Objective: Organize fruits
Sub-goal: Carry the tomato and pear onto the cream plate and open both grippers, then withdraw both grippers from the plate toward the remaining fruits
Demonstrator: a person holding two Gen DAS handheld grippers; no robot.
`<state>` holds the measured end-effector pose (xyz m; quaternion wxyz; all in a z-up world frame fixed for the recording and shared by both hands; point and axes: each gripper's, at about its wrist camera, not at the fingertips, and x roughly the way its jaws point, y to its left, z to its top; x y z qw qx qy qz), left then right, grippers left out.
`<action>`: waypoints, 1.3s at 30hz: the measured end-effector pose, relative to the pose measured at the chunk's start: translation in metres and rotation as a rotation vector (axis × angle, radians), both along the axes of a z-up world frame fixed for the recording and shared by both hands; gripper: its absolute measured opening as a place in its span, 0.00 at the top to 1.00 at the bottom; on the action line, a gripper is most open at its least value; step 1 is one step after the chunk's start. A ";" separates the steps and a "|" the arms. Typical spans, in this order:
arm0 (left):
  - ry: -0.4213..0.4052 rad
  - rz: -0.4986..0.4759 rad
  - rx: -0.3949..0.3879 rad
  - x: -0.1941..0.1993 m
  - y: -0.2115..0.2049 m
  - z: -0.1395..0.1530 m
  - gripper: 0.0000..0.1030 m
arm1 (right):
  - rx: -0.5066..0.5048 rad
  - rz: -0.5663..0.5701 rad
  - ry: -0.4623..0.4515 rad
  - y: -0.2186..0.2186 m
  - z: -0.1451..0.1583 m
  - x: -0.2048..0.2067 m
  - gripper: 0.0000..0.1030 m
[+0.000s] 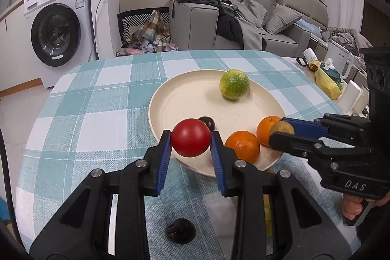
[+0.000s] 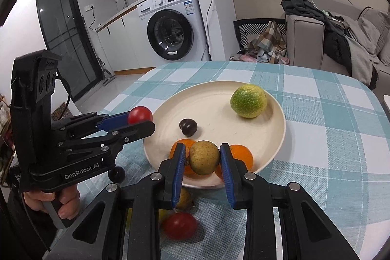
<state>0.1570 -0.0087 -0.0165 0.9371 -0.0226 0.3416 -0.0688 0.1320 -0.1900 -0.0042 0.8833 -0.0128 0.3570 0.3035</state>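
While each claw pinches fruit over the plate (image 1: 170,99), the left claw (image 1: 190,140) grips a tomato (image 1: 190,140).

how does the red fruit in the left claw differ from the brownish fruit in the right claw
The red fruit is glossy and bright; the brownish fruit is dull and speckled. The red fruit hangs at the plate's near rim, the brownish fruit above the two oranges. Both are round, pinched between blue pads.
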 end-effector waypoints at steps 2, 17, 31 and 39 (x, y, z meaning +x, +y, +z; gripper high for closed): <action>0.006 -0.002 0.000 0.000 0.000 -0.002 0.72 | -0.012 0.008 0.003 0.002 -0.003 0.000 0.71; 0.023 -0.018 0.001 0.001 -0.003 -0.006 0.72 | -0.022 0.078 0.071 0.010 -0.007 -0.002 0.71; 0.037 -0.024 0.000 0.004 -0.007 -0.011 0.72 | -0.089 -0.018 0.023 0.010 -0.010 0.010 0.71; 0.016 -0.020 -0.003 -0.001 -0.006 -0.005 0.54 | -0.048 -0.036 -0.028 0.000 0.003 0.004 0.58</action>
